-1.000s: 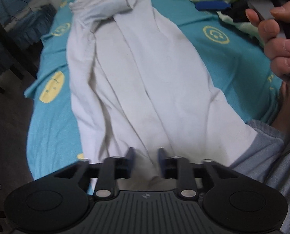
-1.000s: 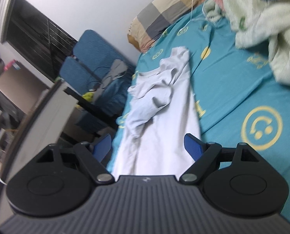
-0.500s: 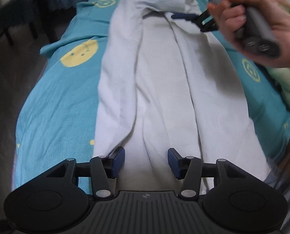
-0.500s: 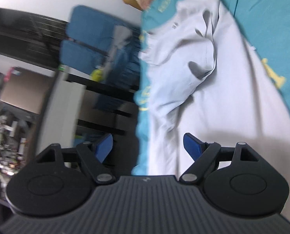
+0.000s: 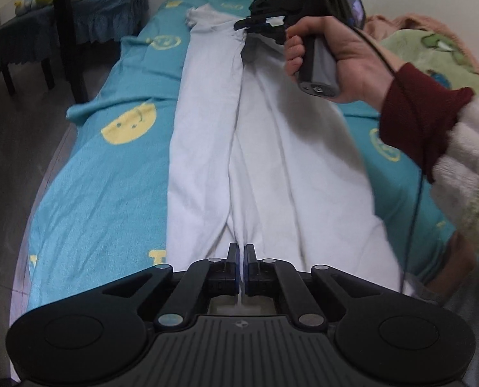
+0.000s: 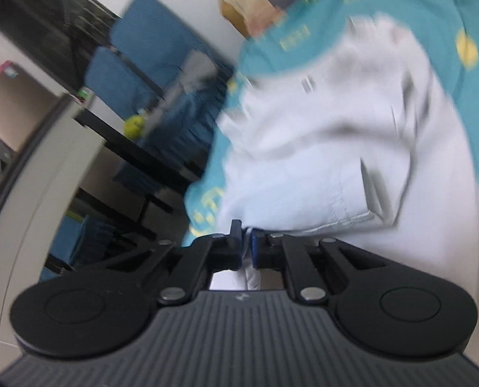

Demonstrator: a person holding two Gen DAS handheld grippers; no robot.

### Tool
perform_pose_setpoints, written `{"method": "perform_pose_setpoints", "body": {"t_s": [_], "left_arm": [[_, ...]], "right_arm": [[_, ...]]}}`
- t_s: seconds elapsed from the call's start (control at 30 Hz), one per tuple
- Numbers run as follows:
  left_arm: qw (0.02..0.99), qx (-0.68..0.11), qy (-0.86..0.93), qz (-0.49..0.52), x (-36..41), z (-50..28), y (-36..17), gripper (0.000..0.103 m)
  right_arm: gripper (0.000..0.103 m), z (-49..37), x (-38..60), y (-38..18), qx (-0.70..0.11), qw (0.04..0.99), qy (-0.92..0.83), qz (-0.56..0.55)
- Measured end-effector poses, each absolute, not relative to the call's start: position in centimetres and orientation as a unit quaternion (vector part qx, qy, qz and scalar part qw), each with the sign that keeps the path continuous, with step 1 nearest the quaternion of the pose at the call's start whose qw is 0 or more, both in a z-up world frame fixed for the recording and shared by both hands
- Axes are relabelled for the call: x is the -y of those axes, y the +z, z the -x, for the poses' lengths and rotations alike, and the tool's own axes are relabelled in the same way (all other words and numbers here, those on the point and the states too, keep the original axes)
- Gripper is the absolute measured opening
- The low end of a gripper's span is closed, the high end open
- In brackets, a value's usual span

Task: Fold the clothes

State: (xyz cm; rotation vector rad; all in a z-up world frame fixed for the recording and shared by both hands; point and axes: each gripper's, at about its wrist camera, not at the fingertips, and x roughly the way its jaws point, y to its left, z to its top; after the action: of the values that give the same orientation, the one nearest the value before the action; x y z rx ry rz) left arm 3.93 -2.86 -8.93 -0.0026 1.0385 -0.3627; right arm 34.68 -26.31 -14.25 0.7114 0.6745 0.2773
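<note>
The shirt lies on the bed, long axis running 6 to 12 o'clock from my left gripper, which is clenched on its near hem. My right gripper, up at 12, seems pinched on the far fold; its own view is blurred.
</note>
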Motion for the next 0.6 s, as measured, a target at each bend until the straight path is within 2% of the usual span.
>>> {"method": "perform_pose_setpoints", "body": {"t_s": [0.17,0.4,0.43,0.47,0.5,0.57,0.6], "left_arm": [[0.834,-0.509,-0.212,0.022,4.3,-3.0,-8.5,0.001],[0.809,-0.547,-0.217,0.017,5.3,-4.2,-11.9,0.003],[0.809,-0.547,-0.216,0.019,5.1,-4.4,-11.8,0.010],[0.812,-0.543,-0.214,0.022,4.6,-4.5,-11.5,0.021],[0.814,-0.540,-0.212,0.024,4.1,-4.7,-11.3,0.027],[0.822,-0.528,-0.210,0.034,3.0,-5.2,-10.6,0.047],[0.826,-0.520,-0.214,0.041,2.4,-5.5,-10.3,0.053]], "right_arm": [[0.007,-34.8,27.6,-11.6,-0.313,0.903,0.111,-0.273],[0.009,-35.2,28.5,-15.1,-0.361,0.891,0.098,-0.256],[0.009,-35.1,28.3,-15.3,-0.364,0.890,0.098,-0.256],[0.010,-34.9,28.1,-15.4,-0.366,0.889,0.098,-0.256],[0.010,-34.7,28.0,-15.3,-0.369,0.888,0.099,-0.256],[0.012,-33.9,28.2,-14.8,-0.377,0.883,0.099,-0.261],[0.015,-33.1,28.4,-14.5,-0.380,0.881,0.100,-0.264]]}}
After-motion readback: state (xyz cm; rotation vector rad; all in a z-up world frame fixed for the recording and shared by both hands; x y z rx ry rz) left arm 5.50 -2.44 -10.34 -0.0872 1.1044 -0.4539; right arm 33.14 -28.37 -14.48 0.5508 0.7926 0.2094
